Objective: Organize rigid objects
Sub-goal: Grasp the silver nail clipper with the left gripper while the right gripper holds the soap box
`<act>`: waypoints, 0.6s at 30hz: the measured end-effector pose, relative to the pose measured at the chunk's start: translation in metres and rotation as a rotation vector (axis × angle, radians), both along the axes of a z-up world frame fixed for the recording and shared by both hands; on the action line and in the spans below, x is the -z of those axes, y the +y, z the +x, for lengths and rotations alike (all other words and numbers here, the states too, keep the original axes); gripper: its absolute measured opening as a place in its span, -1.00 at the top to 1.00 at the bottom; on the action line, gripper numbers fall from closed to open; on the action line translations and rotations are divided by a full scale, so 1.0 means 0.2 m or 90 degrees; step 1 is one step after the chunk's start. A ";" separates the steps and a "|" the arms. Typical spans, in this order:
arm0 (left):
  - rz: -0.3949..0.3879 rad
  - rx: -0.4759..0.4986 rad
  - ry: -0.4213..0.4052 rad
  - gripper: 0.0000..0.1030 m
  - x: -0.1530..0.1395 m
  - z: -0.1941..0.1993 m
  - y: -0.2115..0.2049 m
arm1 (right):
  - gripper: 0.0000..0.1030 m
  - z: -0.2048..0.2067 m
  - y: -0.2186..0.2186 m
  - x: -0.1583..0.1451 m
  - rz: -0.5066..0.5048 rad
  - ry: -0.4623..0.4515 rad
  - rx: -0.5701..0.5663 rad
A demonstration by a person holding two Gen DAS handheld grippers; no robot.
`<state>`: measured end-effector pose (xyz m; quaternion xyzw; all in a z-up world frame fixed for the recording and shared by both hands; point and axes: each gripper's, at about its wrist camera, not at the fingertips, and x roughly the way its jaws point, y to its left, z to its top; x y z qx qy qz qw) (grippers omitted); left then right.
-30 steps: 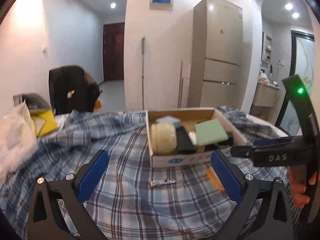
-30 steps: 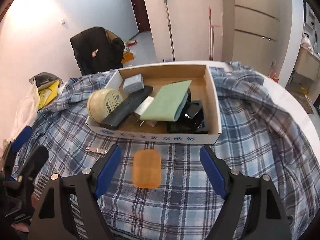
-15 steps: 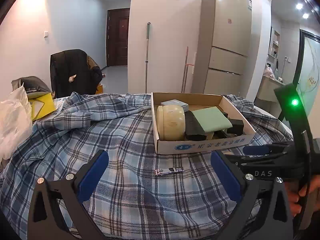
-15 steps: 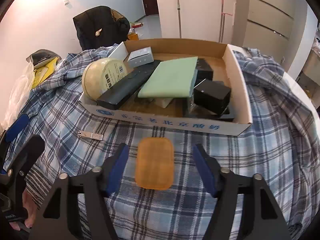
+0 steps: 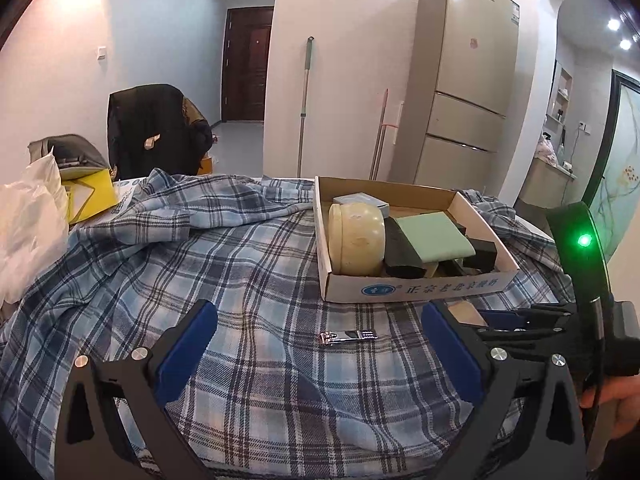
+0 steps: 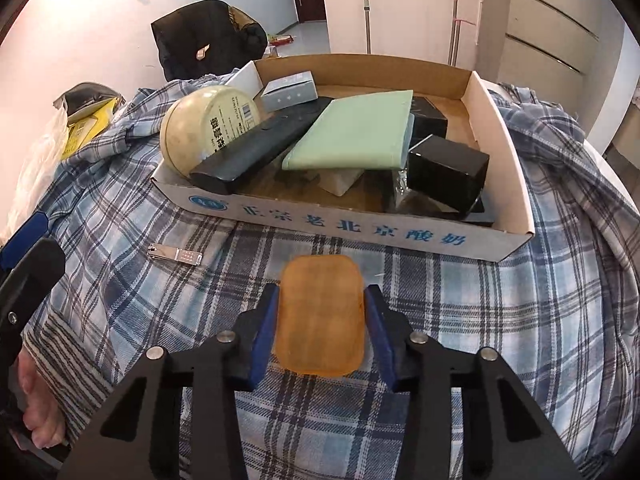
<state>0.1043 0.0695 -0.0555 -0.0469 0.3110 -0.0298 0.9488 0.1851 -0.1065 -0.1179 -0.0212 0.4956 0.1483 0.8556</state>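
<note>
My right gripper (image 6: 320, 300) is shut on an orange translucent soap bar (image 6: 320, 320) that lies on the plaid cloth just in front of the cardboard box (image 6: 360, 232). The box holds a cream round tin (image 6: 204, 128), a black remote (image 6: 260, 144), a green flat box (image 6: 356, 136), a grey small box (image 6: 288, 90) and black boxes (image 6: 444, 172). A metal nail clipper (image 5: 348, 336) lies on the cloth between the open fingers of my left gripper (image 5: 320, 340); it also shows in the right wrist view (image 6: 176, 255).
The table is covered with a blue plaid shirt (image 5: 200, 264). A white plastic bag (image 5: 28, 232) and a yellow box (image 5: 88, 196) sit at the left. A dark chair (image 5: 156, 132) and a fridge (image 5: 464, 92) stand behind.
My right gripper moved forward around the soap bar and closed on it. My left gripper came lower and nearer the nail clipper, still open.
</note>
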 end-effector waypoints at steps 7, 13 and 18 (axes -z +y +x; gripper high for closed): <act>-0.009 -0.006 0.007 -1.00 0.01 0.00 0.02 | 0.20 -0.03 -0.03 -0.05 0.007 -0.014 -0.004; 0.006 0.000 -0.007 -1.00 -0.03 -0.02 0.01 | 0.20 -0.13 -0.16 -0.27 0.065 -0.087 0.001; 0.025 0.002 0.034 -1.00 -0.12 0.04 0.01 | 0.19 -0.18 -0.28 -0.32 0.074 -0.141 0.019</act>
